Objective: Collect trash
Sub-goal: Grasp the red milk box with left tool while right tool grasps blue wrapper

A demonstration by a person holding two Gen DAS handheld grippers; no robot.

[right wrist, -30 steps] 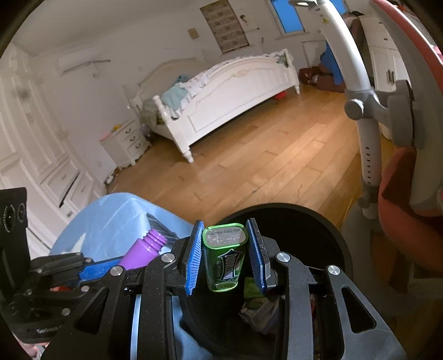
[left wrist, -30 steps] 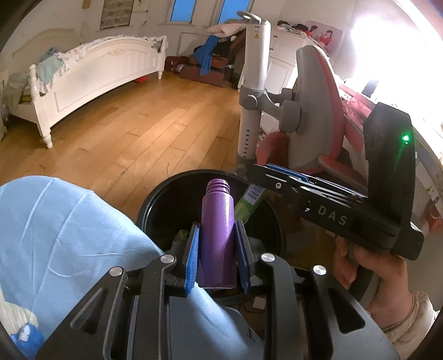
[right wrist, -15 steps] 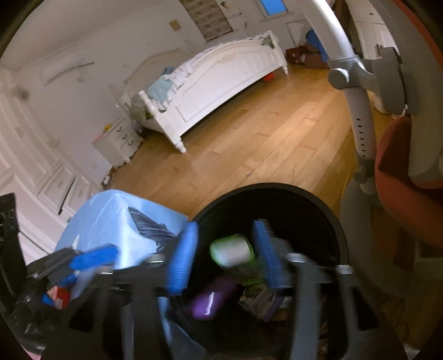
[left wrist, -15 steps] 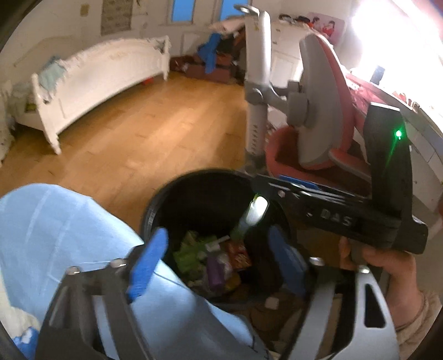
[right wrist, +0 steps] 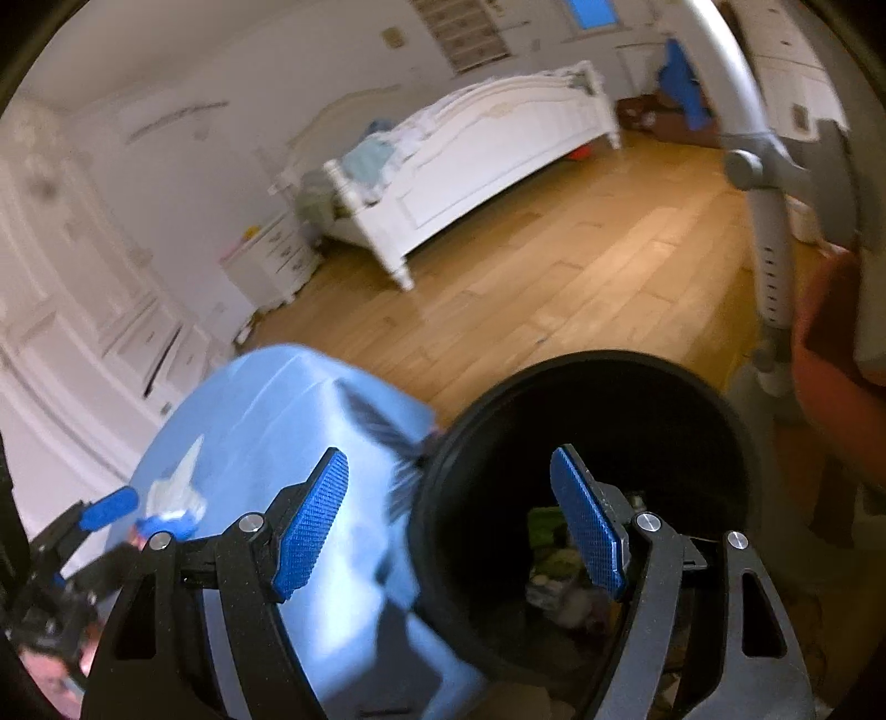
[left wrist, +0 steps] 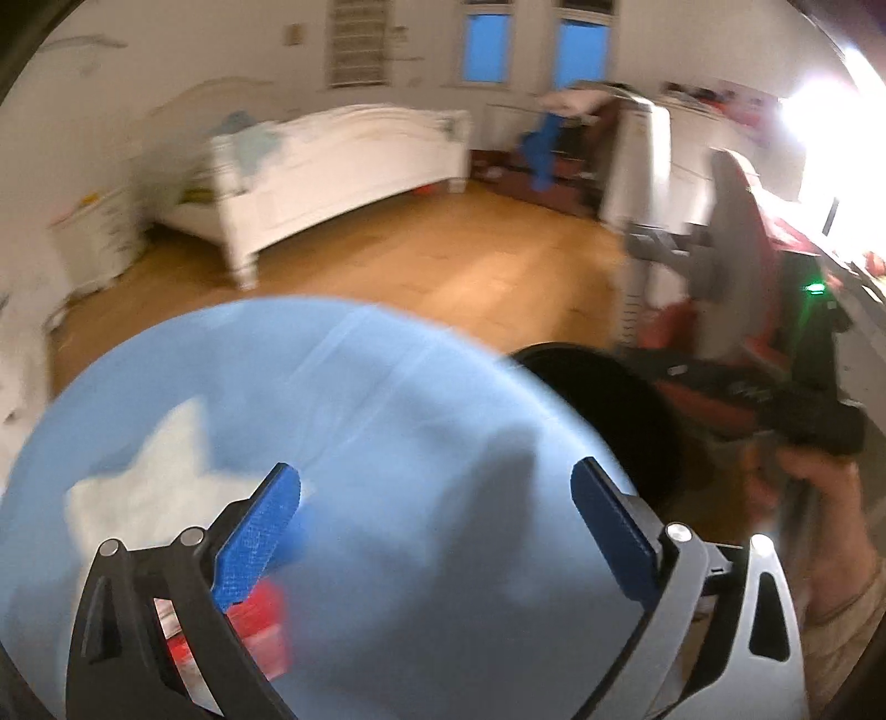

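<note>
Trash (right wrist: 554,559) — perhaps several pieces, one bin (right wrist: 587,376)

White bed (right wrist: 476,149), wooden floor (right wrist: 581,277), blue star-printed cloth (left wrist: 343,443), pink-grey chair (left wrist: 731,266).

You hold two grippers: the left gripper (left wrist: 434,531) and the right gripper (right wrist: 454,520), each with two blue pads spread wide and nothing between them. Below and ahead of your right gripper stands one black trash bin (right wrist: 720,410); several pieces of trash (right wrist: 545,531) lie in it, too dark to count. Under your left gripper spreads one light blue cloth (left wrist: 343,399) bearing one white star (left wrist: 149,476). Far ahead of both grippers you see one white bed (right wrist: 498,144), one white nightstand (right wrist: 271,255), and two blue windows (left wrist: 487,47).
</note>
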